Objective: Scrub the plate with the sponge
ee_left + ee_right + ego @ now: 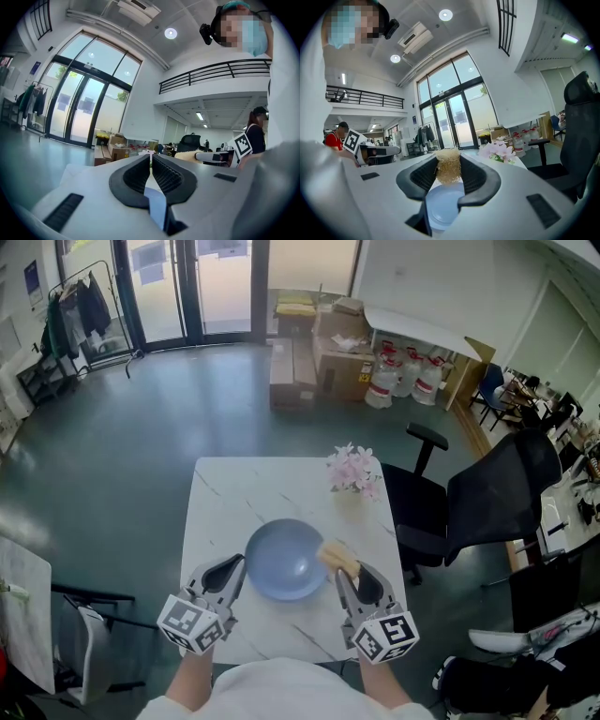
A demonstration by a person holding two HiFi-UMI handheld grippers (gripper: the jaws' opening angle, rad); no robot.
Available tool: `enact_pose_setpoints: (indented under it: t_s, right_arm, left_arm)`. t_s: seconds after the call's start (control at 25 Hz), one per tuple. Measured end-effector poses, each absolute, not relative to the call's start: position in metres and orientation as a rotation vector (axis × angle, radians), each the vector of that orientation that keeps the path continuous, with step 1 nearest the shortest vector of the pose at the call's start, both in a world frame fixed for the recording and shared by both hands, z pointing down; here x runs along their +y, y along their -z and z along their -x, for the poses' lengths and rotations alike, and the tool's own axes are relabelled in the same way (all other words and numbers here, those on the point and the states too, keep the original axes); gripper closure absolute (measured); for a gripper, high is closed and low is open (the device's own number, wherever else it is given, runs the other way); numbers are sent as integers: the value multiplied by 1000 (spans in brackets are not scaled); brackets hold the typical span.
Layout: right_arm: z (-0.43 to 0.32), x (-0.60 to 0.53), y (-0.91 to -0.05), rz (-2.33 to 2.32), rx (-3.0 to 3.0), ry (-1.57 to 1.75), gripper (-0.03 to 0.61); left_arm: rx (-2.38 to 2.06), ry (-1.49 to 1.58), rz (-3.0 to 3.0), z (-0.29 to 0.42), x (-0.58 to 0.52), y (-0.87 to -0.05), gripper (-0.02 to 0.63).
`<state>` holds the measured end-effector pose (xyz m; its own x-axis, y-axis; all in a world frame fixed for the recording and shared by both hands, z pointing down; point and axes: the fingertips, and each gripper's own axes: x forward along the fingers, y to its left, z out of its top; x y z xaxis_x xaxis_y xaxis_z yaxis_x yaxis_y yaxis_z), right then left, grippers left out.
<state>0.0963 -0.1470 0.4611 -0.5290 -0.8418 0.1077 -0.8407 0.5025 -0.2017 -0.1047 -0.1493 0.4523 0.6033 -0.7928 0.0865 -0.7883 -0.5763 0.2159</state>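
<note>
A round blue plate (pixel 284 560) lies near the front of the white marble table (pixel 225 493). My right gripper (pixel 343 570) is at the plate's right rim, shut on a tan fibrous sponge (pixel 338 556). In the right gripper view the sponge (pixel 448 166) sits upright between the ribbed pads, with the plate (pixel 443 206) showing below it. My left gripper (pixel 234 570) is at the plate's left rim with its jaws shut. In the left gripper view its pads (pixel 140 174) meet with nothing seen between them. Whether it touches the rim is unclear.
A bunch of pink flowers (pixel 354 470) stands at the table's far right corner. Black office chairs (pixel 478 502) stand to the right of the table. Cardboard boxes (pixel 323 352) and water jugs (pixel 403 376) sit farther back on the grey floor.
</note>
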Motion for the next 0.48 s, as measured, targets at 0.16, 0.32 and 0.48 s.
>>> enact_pose_setpoints:
  t_s: [0.16,0.32,0.48]
  right_arm:
    - [-95,-148,-465,1546,2717,364,436]
    - [-91,-149,-468,1550,2722,373,436]
    - [-89,-148,-474,1551,2726,384,436]
  left_arm:
    - [-1317,-27,-2600,108,-158,-462,574]
    - [-1303,-49,-2589,108,-165,-473,574]
    - [-1303,-81,-2570,109,-170,-486,574]
